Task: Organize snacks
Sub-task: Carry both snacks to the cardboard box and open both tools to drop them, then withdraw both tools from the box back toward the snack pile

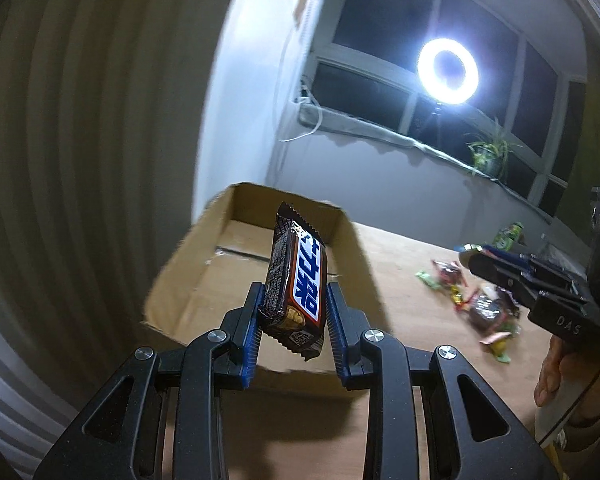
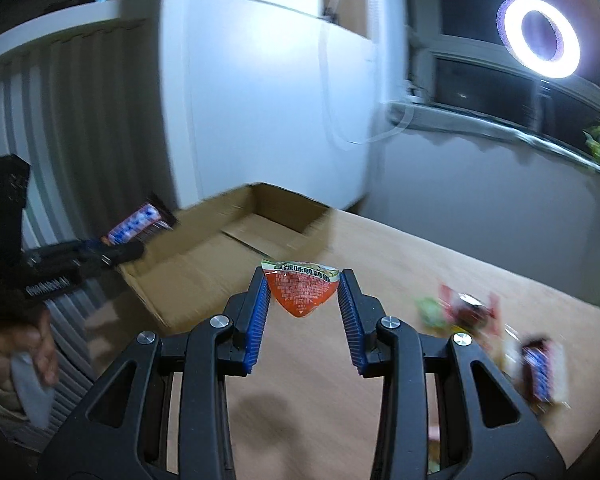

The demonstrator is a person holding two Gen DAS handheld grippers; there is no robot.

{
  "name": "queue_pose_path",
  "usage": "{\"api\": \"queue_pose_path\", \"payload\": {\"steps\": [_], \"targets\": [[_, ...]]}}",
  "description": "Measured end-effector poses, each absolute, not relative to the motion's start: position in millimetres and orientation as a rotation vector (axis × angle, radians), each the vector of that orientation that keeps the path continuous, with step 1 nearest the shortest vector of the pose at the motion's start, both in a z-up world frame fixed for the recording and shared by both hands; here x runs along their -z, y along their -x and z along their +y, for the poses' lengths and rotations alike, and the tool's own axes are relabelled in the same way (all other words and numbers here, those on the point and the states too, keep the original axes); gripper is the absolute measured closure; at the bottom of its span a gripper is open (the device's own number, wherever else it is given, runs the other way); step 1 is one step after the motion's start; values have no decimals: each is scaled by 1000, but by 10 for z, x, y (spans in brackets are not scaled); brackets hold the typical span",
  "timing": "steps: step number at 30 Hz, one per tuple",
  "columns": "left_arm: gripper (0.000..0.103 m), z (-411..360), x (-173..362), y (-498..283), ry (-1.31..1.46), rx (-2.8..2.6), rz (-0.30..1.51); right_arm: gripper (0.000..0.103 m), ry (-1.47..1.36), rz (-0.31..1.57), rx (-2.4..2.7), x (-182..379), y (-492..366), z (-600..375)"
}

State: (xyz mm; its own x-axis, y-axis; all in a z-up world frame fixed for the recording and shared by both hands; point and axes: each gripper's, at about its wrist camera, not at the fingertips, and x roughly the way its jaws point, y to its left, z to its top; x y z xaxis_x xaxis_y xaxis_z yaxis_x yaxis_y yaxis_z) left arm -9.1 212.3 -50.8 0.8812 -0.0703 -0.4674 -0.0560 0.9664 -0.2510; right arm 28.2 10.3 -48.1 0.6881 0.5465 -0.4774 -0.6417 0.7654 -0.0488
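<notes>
From my left wrist camera, my left hand-held gripper is clenched on a brown chocolate bar in a glossy wrapper with a blue-and-white label. Both blue ribbed pads press its sides, and the bar stands nearly upright. It hangs in front of the open, shallow brown cardboard box, which sits on the light wooden counter. To the right of the box a scatter of small wrapped candies in red, green and yellow lies on the counter. Above those candies, well to the right of the box, my right hand-held gripper reaches in from the frame edge, with my right hand below it. A lit white ring light glows at the dark window above the box.

From my right wrist camera, my right hand-held gripper grasps a small orange-red triangular snack packet with a white printed top edge, pinched at its upper corners between the blue pads. The packet hangs just to the right of the cardboard box, above the counter. At the box's left rim my left hand-held gripper carries the chocolate bar, blurred. More blurred candies lie on the counter well to the right of the box.
</notes>
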Motion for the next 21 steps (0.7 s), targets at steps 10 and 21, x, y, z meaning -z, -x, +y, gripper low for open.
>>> {"api": "queue_pose_path", "payload": {"steps": [10,21], "targets": [[36,2366,624,-33,307,-59,513,45,259,491,-786,670,-482,951],[36,2316,507,110,301,-67,508,41,252,509,-730,741,-205,624]]}}
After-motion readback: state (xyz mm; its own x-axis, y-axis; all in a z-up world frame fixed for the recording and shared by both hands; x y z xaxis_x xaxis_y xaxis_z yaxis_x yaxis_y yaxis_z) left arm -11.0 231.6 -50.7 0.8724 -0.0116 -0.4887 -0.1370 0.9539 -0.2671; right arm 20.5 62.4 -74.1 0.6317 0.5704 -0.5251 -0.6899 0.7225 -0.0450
